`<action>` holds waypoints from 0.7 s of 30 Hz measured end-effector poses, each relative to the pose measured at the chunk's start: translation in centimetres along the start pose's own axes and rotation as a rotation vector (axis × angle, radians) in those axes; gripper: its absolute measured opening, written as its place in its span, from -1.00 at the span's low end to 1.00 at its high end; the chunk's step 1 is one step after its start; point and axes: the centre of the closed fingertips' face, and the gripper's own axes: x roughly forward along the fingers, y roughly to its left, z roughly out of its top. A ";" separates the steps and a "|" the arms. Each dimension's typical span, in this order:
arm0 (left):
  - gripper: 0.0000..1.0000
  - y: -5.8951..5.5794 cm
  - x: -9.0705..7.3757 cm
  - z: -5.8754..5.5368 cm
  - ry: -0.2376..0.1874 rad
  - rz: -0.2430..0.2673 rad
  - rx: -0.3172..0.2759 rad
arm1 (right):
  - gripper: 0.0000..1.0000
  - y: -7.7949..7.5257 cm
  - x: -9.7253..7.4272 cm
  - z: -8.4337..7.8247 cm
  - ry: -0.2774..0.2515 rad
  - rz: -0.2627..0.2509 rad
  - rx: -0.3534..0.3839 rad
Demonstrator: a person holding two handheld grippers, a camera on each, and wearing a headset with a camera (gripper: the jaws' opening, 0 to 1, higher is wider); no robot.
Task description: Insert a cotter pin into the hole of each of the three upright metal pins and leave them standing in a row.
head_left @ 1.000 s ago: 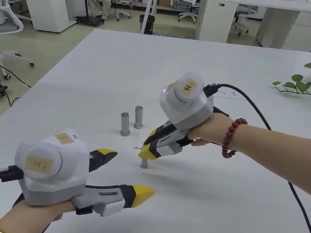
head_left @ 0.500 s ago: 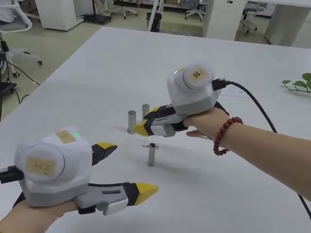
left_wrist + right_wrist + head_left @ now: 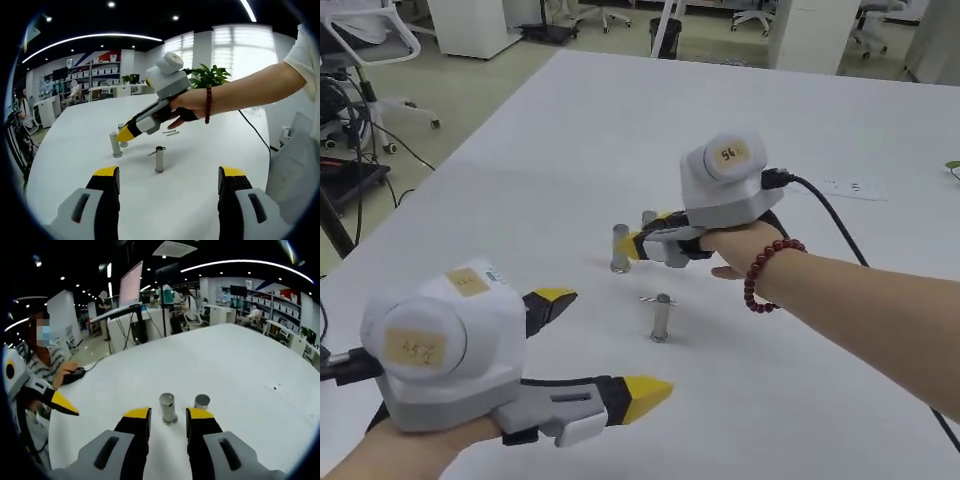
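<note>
Near edge of worktop (image 3: 570, 130): left gripper (image 3: 603, 343) is hovering low, jaws spread wide and gripping nothing. The right gripper (image 3: 638, 244) is reaching in at the two bare pins with its jaws parted. The first bare pin (image 3: 167, 408) is standing in the gap at their tips; I cannot tell whether they are touching it. The second bare pin (image 3: 202, 401) is standing just beside it. The third pin (image 3: 662, 316) is standing upright, apart from the pair, carrying a cotter pin (image 3: 655, 299) crosswise through its top. Two loose cotter pins (image 3: 170, 132) are lying farther back.
</note>
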 end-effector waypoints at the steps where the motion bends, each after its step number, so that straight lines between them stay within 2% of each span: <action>1: 0.62 0.0 0.0 0.0 -0.001 0.002 -0.001 | -0.41 -0.1 0.2 0.0 -0.002 -0.003 0.002; 4: 0.62 0.2 0.0 0.2 -0.002 0.007 -0.002 | -0.43 -0.3 0.8 -0.1 -0.007 -0.004 0.016; 11: 0.61 0.2 0.0 -0.1 0.005 0.005 -0.010 | -0.54 0.1 2.0 0.0 -0.023 0.004 -0.013; 17: 0.60 0.3 0.0 -0.3 0.009 0.006 -0.015 | -0.66 0.6 2.2 -0.1 -0.024 0.022 -0.023; 21: 0.59 0.3 -0.1 -0.3 0.010 0.007 -0.017 | -0.69 0.6 2.2 0.0 -0.026 0.016 -0.042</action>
